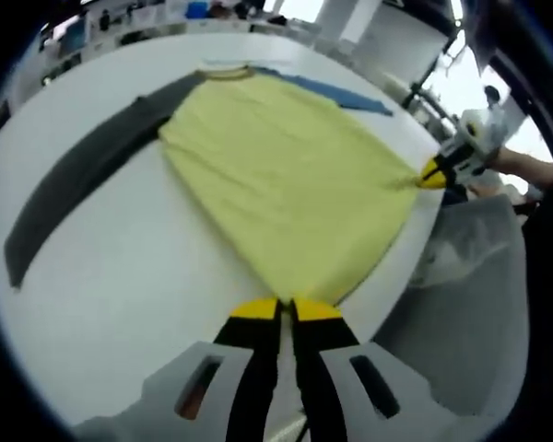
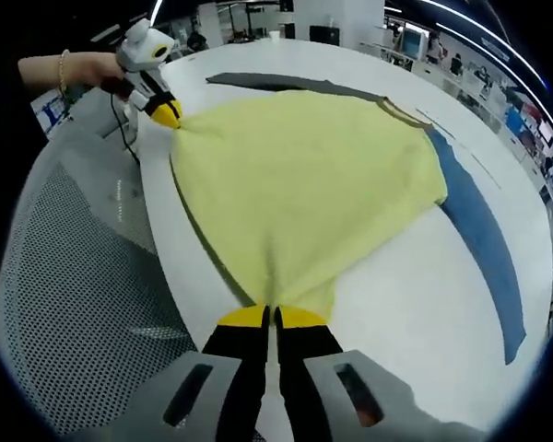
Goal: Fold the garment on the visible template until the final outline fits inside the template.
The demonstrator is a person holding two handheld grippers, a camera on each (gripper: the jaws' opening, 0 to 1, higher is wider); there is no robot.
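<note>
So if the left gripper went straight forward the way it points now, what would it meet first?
The left gripper is already shut on the hem of the yellow garment, so going forward it would push straight into that cloth, bunching it over the white table. Nothing else seems nearer, though depth is unclear.

A white desk (image 1: 157, 276) with a rounded edge carries everything; a yellow garment (image 1: 286, 175) lies spread flat on it, its hem reaching the near edge; a dark grey sleeve (image 1: 83, 175) stretches out from one shoulder across the bare white top; a blue sleeve (image 2: 484, 239) stretches out from the other shoulder, also flat on the desk; both sleeves lie straight and unfolded.
</note>
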